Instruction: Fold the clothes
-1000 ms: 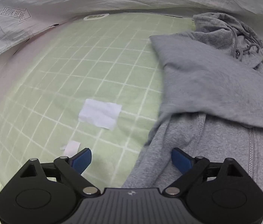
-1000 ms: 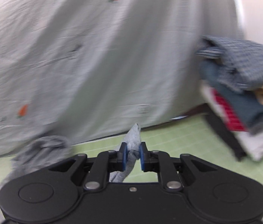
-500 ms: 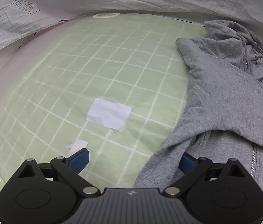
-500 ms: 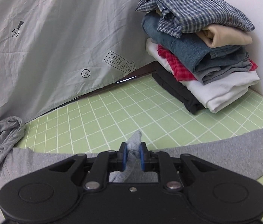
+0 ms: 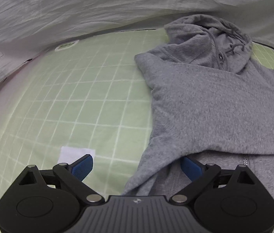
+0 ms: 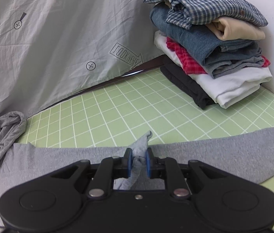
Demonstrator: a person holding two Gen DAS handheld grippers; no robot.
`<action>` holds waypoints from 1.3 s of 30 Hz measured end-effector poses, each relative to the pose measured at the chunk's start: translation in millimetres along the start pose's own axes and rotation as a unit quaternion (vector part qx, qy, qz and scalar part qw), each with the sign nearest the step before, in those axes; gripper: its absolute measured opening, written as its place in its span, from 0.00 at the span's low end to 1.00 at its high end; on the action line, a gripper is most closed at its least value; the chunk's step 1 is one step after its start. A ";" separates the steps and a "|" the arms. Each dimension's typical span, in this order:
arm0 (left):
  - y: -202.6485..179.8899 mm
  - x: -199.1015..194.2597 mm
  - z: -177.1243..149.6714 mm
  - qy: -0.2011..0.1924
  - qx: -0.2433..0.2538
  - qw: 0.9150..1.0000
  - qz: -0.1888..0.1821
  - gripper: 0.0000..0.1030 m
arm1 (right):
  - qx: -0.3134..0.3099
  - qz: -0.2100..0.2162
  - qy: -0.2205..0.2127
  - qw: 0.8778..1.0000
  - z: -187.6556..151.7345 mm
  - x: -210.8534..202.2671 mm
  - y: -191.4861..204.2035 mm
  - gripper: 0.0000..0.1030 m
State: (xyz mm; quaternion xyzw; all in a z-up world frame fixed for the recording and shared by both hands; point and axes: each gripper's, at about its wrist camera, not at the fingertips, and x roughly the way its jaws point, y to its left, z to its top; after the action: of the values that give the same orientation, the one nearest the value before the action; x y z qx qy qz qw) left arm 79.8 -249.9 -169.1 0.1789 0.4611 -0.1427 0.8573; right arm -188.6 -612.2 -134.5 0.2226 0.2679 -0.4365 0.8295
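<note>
Right tool pinches grey hoodie fold; left tool straddles its edge.

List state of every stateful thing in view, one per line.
left gripper: open, one finger tucked under the sleeve fold
right gripper: shut on a pinch of hoodie fabric
grey hoodie: flat on the mat, zipped, sleeve folded across the chest
hood: bunched at the top, not folded
stack of clothes: folded, piled against the wall
grey sheet: hanging, wrinkled
</note>
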 end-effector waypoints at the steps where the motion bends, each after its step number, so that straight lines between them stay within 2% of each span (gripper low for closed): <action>1: -1.4 1.6 2.7 -0.002 0.001 1.000 0.002 0.94 | -0.001 0.001 0.001 1.000 -0.8 -0.8 0.6 0.15; 4: 1.5 2.0 10.6 -0.014 -0.018 1.000 0.007 0.94 | -0.005 0.003 0.003 1.000 -3.1 -3.3 2.5 0.15; 8: 18.9 -8.4 15.8 -0.052 -0.064 0.996 0.020 0.94 | -0.011 0.006 0.005 1.000 -6.2 -6.5 5.0 0.15; 11: 33.3 -15.9 12.9 -0.078 -0.088 0.992 0.049 0.94 | -0.015 0.009 0.007 1.000 -8.5 -9.0 6.8 0.15; 13: 42.8 -12.9 8.4 -0.070 -0.101 0.991 0.054 0.94 | -0.018 0.010 0.008 1.000 -10.0 -10.6 8.1 0.15; 16: 49.2 0.0 -1.1 -0.033 -0.101 0.994 0.039 0.94 | -0.018 0.009 0.022 1.000 -15.6 -7.9 9.6 0.15; 19: 52.1 2.9 -12.3 -0.025 -0.098 0.993 0.059 0.94 | -0.018 0.008 0.037 0.999 -21.5 -4.5 11.0 0.15; 21: 60.7 5.1 -18.7 -0.016 -0.119 0.991 0.060 0.94 | -0.018 0.007 0.047 0.999 -25.5 -2.2 12.0 0.16; 23: 70.4 7.2 -22.9 -0.009 -0.143 0.989 0.047 0.94 | -0.018 0.006 0.058 0.998 -29.5 0.1 12.9 0.22; 25: 73.0 5.5 -23.4 -0.009 -0.146 0.988 0.041 0.94 | -0.018 0.005 0.068 0.998 -33.5 2.4 13.9 0.39; 30: 63.3 -2.5 -22.3 -0.011 -0.125 0.991 0.050 0.94 | -0.018 0.003 0.093 0.995 -43.5 8.1 16.3 0.51; 32: 62.9 -4.1 -22.7 -0.008 -0.128 0.991 0.048 0.94 | -0.024 0.007 0.094 0.995 -43.8 8.0 18.7 0.48; 33: 63.3 -5.1 -23.0 -0.008 -0.130 0.990 0.047 0.94 | -0.027 0.011 0.093 0.995 -43.5 7.6 20.0 0.39; 34: 63.9 -6.5 -23.4 -0.009 -0.131 0.990 0.049 0.94 | -0.031 0.015 0.093 0.995 -42.7 7.0 20.9 0.26; 35: 64.5 -8.0 -23.8 -0.010 -0.132 0.990 0.051 0.94 | -0.033 0.018 0.092 0.995 -41.3 6.1 21.8 0.18; 39: 69.1 -15.4 -24.2 -0.017 -0.135 0.989 0.057 0.94 | -0.029 0.046 0.080 0.995 -32.2 -1.1 29.1 0.15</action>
State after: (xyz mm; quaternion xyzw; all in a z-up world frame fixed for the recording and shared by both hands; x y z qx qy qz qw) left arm 82.0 -176.2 -156.4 0.0849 0.4502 -0.0333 0.8883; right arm -172.6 -577.0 -154.2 0.2444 0.3353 -0.3708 0.8309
